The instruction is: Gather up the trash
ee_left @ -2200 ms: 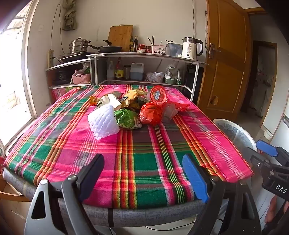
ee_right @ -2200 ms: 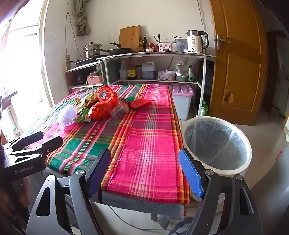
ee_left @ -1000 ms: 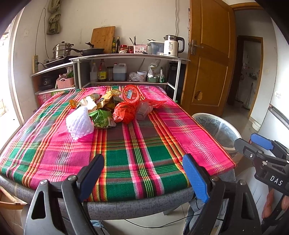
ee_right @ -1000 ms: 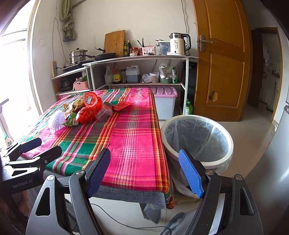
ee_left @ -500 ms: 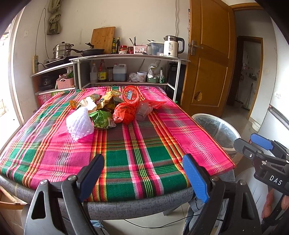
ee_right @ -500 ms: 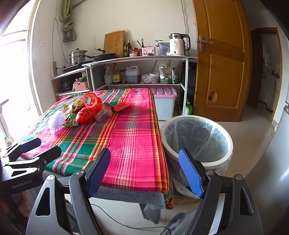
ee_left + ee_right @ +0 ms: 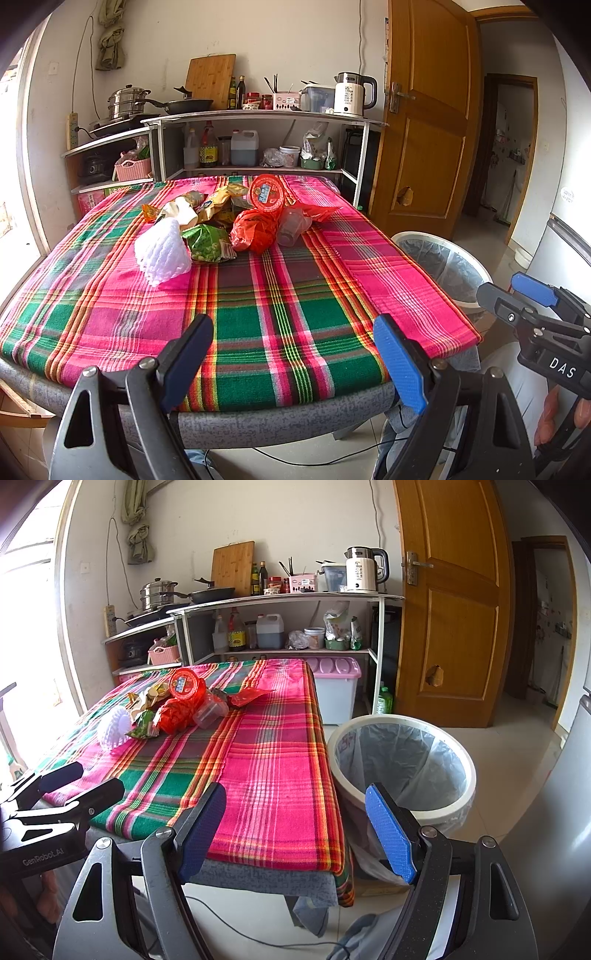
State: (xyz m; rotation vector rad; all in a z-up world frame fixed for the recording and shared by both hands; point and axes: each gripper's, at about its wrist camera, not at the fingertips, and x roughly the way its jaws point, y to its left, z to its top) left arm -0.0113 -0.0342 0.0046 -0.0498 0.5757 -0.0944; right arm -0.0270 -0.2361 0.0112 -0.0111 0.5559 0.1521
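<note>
A heap of trash lies mid-table on a pink and green plaid cloth [image 7: 280, 295]: white foam netting [image 7: 162, 252], a green wrapper [image 7: 208, 243], an orange bag [image 7: 255, 230], a clear plastic cup [image 7: 293, 226] and a red-lidded tub [image 7: 266, 192]. The same heap shows in the right wrist view, with the foam netting [image 7: 114, 728] and orange bag [image 7: 175, 714]. A white bin with a clear liner [image 7: 402, 764] stands on the floor at the table's right side. My left gripper [image 7: 291, 363] is open before the table's near edge. My right gripper [image 7: 295, 830] is open near the table's corner. Both are empty.
A shelf unit behind the table carries a kettle [image 7: 352, 94], pots, a wok, bottles and a cutting board. A lidded plastic box [image 7: 338, 690] sits under the shelf. A wooden door [image 7: 454, 602] stands to the right, with tiled floor beyond the bin.
Since 2.2 s ago both grippers drew back and swung right, bringing the bin and door more into view. Over the last second nothing has visibly moved.
</note>
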